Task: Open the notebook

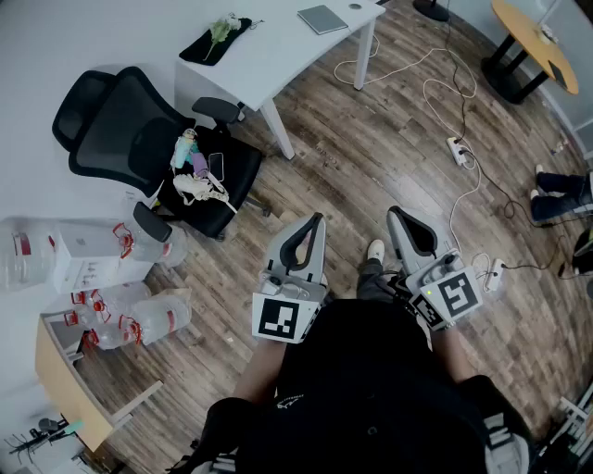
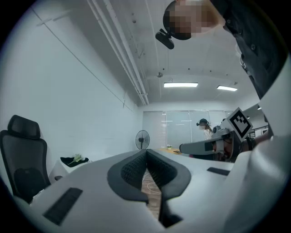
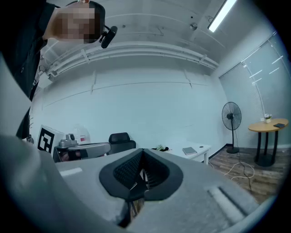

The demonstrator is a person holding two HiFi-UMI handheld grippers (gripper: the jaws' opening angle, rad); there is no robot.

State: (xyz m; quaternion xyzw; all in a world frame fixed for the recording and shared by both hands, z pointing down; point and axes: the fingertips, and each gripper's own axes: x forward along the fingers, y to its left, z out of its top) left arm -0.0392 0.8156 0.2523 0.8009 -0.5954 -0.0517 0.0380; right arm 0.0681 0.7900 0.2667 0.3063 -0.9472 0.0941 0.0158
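Observation:
The grey notebook (image 1: 321, 18) lies closed on the white desk (image 1: 278, 56) at the far end of the room, well away from both grippers. It also shows small in the right gripper view as the notebook (image 3: 189, 150). I hold the left gripper (image 1: 318, 222) and the right gripper (image 1: 396, 215) close to my body above the wooden floor, pointing forward. Both have their jaws shut with nothing between them, as the left gripper (image 2: 146, 152) and the right gripper (image 3: 142, 152) show in their own views.
A black office chair (image 1: 148, 139) with bottles and a cable on its seat stands left of the desk. Large water bottles (image 1: 139, 315) and boxes lie at the left. Cables and a power strip (image 1: 457, 150) cross the floor. A round wooden table (image 1: 537, 37) stands at the far right.

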